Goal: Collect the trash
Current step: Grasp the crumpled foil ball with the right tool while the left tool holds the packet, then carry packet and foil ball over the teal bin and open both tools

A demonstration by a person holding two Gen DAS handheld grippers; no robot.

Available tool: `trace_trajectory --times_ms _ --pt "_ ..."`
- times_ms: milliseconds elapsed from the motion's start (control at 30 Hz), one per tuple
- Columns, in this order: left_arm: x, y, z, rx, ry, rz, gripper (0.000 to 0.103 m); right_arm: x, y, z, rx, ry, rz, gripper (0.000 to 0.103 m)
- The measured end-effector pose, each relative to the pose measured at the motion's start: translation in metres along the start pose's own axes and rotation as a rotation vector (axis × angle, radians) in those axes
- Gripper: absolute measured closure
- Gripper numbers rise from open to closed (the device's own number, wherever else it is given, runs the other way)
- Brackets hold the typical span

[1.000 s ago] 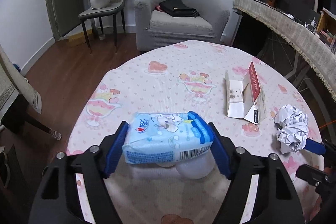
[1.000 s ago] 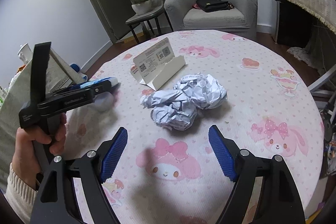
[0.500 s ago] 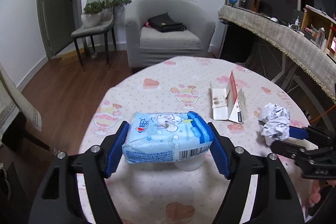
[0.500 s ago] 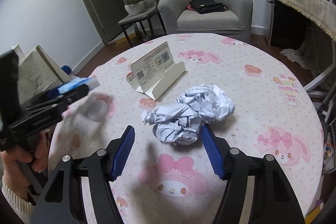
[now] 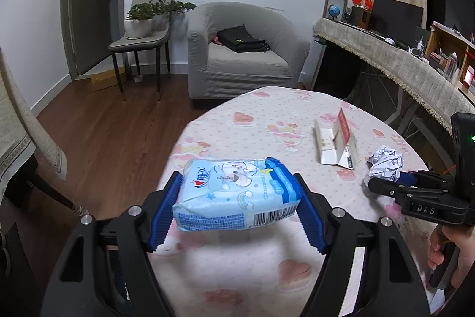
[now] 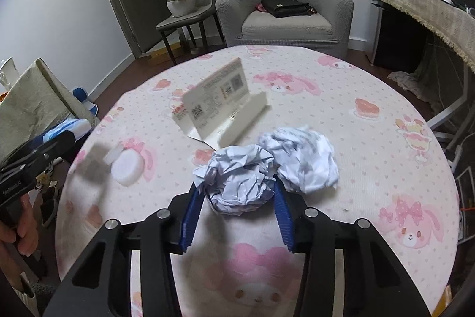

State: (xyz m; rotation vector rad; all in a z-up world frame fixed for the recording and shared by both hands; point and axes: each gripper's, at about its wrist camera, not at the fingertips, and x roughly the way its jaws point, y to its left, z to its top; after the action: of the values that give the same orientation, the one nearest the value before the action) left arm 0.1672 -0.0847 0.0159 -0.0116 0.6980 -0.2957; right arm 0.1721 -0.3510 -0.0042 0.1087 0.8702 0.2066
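My left gripper (image 5: 237, 198) is shut on a light blue tissue pack (image 5: 237, 195) and holds it well above the round table (image 5: 267, 272). My right gripper (image 6: 236, 210) is shut on a crumpled paper ball (image 6: 237, 183), its blue pads pressing both sides, at table level. A second crumpled paper ball (image 6: 302, 162) lies touching it on the right. From the left wrist view the right gripper (image 5: 386, 183) shows at the right with crumpled paper (image 5: 386, 165) at its tips.
An open white card box (image 6: 219, 109) stands on the pink cartoon tablecloth (image 6: 371, 138) behind the paper. A white round lid (image 6: 127, 165) lies to the left. A grey armchair (image 6: 285, 11), a chair with plants (image 6: 184, 8) and a draped shelf (image 5: 400, 70) stand beyond.
My left gripper has lifted the tissue pack up and back from the table. My right gripper has moved forward and closed on the nearer paper ball.
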Motion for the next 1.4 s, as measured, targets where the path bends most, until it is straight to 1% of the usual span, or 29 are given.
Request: trace_trajectory --times_ms 467,767,900,1100,1233,1400 --pt "-0.026 0.055 -0.012 -0.050 -0.001 0.071 0.028 0.001 0.072 0.010 -0.081 -0.035 0.099 0.057" --pt "-0.035 0.098 -0.028 -0.092 0.033 0.122 0.028 0.008 0.120 0.014 -0.128 -0.036 0.169 0.057" --pt "-0.042 0.116 -0.037 -0.090 0.047 0.158 0.028 0.012 0.143 0.015 -0.151 -0.034 0.200 0.057" --pt "-0.046 0.150 -0.057 -0.121 0.097 0.187 0.028 0.020 0.184 0.013 -0.193 -0.024 0.250 0.057" --pt "-0.045 0.171 -0.072 -0.132 0.141 0.226 0.028 0.025 0.213 0.011 -0.227 -0.016 0.286 0.057" --pt "-0.044 0.199 -0.092 -0.200 0.199 0.233 0.028 0.033 0.247 0.005 -0.269 0.005 0.326 0.057"
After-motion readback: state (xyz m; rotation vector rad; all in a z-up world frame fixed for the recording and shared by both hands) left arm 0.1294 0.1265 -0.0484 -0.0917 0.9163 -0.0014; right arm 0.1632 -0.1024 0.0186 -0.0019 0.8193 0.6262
